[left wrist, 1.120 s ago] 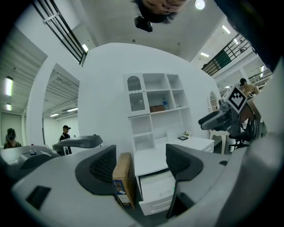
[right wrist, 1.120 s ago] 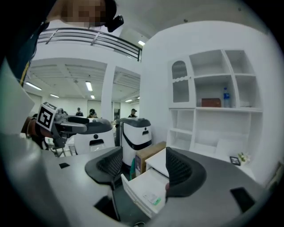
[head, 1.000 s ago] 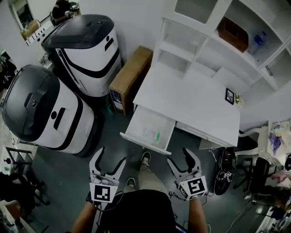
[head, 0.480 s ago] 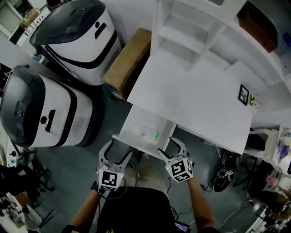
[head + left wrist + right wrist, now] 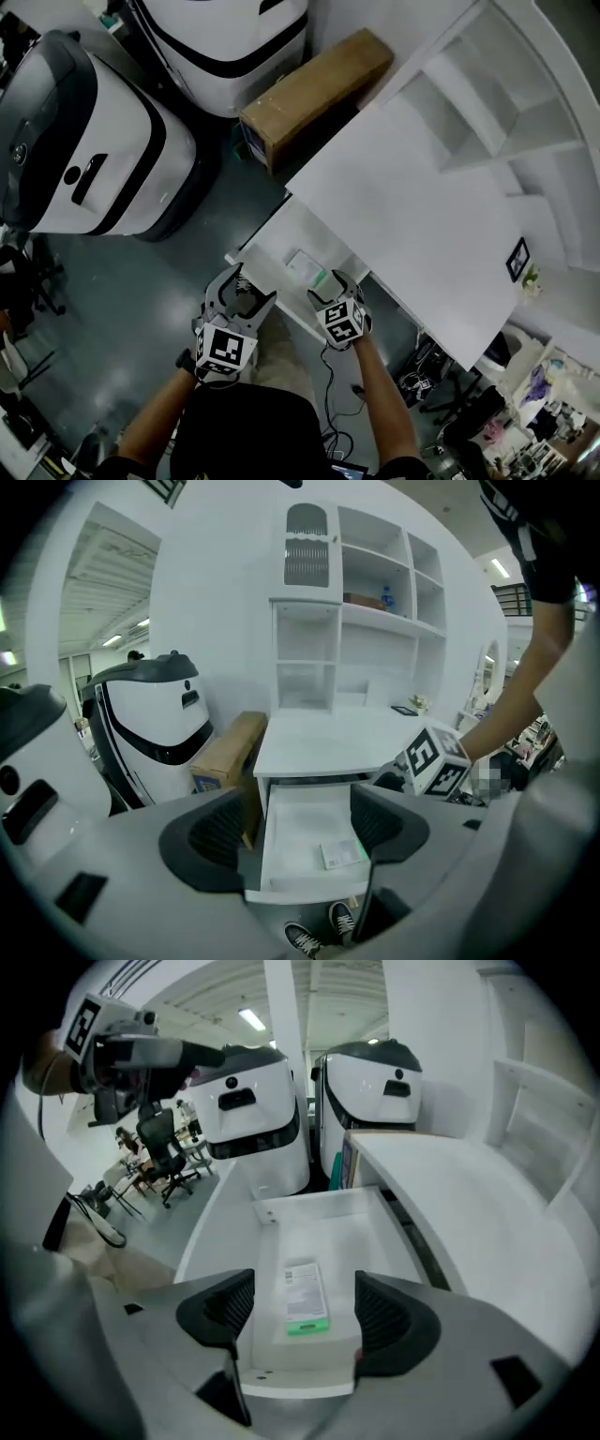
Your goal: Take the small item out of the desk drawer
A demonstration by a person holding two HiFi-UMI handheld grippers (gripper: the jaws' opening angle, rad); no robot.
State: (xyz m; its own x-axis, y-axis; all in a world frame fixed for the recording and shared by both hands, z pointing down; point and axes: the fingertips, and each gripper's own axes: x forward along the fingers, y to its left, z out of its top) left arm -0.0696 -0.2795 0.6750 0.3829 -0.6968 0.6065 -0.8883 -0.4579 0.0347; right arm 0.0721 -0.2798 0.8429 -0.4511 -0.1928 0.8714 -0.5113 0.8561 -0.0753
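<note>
The white desk drawer [image 5: 272, 246] stands pulled out. In it lies the small item [image 5: 307, 269], a flat white packet with a green end [image 5: 305, 1299], also seen in the left gripper view [image 5: 342, 853]. My right gripper [image 5: 328, 287] hovers over the drawer's front edge, its jaws opening, and the packet lies below and ahead of the gap [image 5: 305, 1314] without touching the pads. My left gripper [image 5: 246, 291] is open and empty at the drawer's front left corner, and the drawer [image 5: 305, 841] shows between its jaws.
The white desk top [image 5: 412, 216] with shelves [image 5: 487, 122] lies beyond the drawer, and a small picture frame [image 5: 517, 258] stands on it. A cardboard box [image 5: 314, 94] and two large white-and-black machines [image 5: 84, 141] stand at the left. The person's shoes [image 5: 319, 930] are below the drawer.
Both grippers have moved forward from in front of the person up to the drawer's front edge. The right one now sits over the drawer by the packet.
</note>
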